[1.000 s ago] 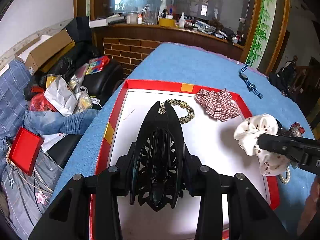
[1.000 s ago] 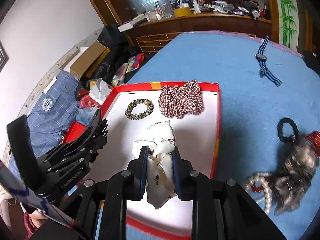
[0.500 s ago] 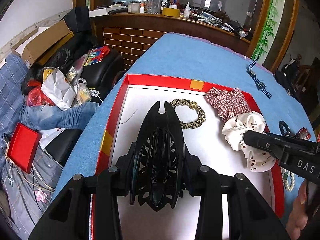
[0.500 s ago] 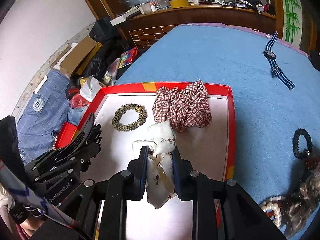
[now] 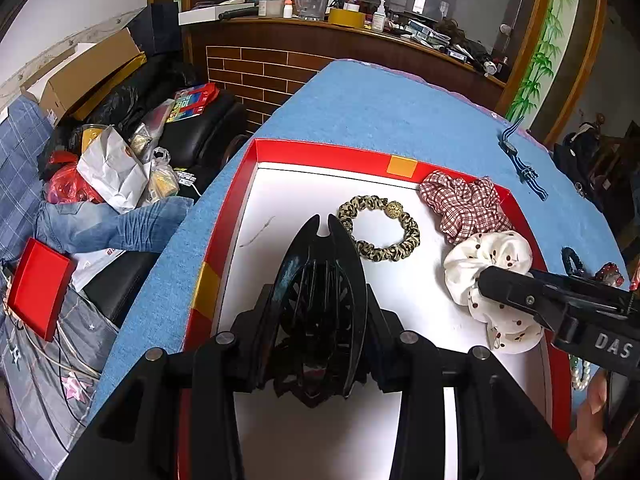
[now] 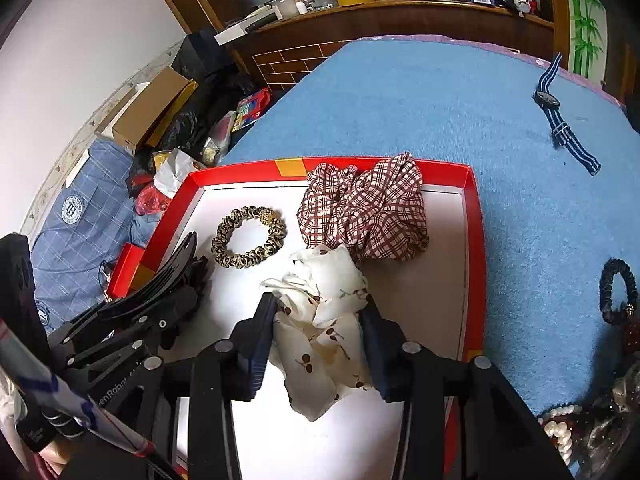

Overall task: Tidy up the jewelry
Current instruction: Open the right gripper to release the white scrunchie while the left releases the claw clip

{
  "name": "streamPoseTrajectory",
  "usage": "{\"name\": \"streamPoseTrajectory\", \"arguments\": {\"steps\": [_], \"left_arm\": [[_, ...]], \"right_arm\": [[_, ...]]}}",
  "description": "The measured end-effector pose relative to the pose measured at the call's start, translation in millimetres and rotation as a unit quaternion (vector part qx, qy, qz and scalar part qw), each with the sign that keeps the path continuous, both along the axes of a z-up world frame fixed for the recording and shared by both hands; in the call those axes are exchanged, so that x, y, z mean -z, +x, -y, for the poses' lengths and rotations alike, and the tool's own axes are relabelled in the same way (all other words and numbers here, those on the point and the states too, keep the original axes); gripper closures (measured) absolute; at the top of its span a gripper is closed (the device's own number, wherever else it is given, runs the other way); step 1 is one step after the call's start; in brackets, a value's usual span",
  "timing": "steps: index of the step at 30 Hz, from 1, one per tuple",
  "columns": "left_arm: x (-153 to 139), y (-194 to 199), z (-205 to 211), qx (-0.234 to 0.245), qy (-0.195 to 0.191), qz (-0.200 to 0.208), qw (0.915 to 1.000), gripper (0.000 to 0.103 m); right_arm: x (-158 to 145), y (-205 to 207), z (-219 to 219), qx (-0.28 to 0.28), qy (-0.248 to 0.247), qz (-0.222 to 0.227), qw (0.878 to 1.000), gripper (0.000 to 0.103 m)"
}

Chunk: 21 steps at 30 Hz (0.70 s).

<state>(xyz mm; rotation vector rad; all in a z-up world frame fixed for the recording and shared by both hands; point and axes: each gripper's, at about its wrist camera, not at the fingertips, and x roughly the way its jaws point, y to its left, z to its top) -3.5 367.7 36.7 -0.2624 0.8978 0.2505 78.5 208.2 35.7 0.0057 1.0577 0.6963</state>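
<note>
Left wrist view: left gripper sits bottom centre, its fingers clamped on a black claw hair clip that points up-frame over the white floor of a red-walled tray. Just above the clip tip lies a leopard-print scrunchie with a gold bead, flat on the tray floor. A red plaid scrunchie sits in the tray's upper right corner, lapping onto the rim. Touching it below, a white cherry-print scrunchie lies at centre right, with the right gripper coming in from the right edge over it. The tray rests on a blue tablecloth; a striped-strap wristwatch lies on the cloth at upper right. Right wrist view: right gripper is bottom centre, jaws just opened wider; the white cherry-print scrunchie is slack between the fingers, resting on the tray floor, and I see no squeeze on it. Red plaid scrunchie is directly above it, touching; leopard-print scrunchie is left of that, apart. Left gripper and black claw hair clip enter from the lower left. On the blue tablecloth: wristwatch upper right, black hair tie at right edge, pearl beads lower right.
</note>
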Motion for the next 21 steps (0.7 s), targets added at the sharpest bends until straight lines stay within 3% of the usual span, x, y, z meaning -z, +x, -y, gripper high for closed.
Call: {"name": "streamPoseTrajectory", "arguments": {"steps": [1,3,21], "left_arm": [[0,0,0,0.000,0.000,0.000,1.0000,0.064],[-1,0,0,-0.003,0.000,0.002,1.0000,0.063],[-31,-18,14,-0.006,0.015,0.032,0.9994,0.058]], "right_arm": [[-1,0,1,0.000,0.003,-0.001,1.000,0.042],[-6,-2,3,0.001,0.009,0.003,1.000,0.038],[-40,-26,38,0.003,0.047,0.024,0.999,0.037]]}}
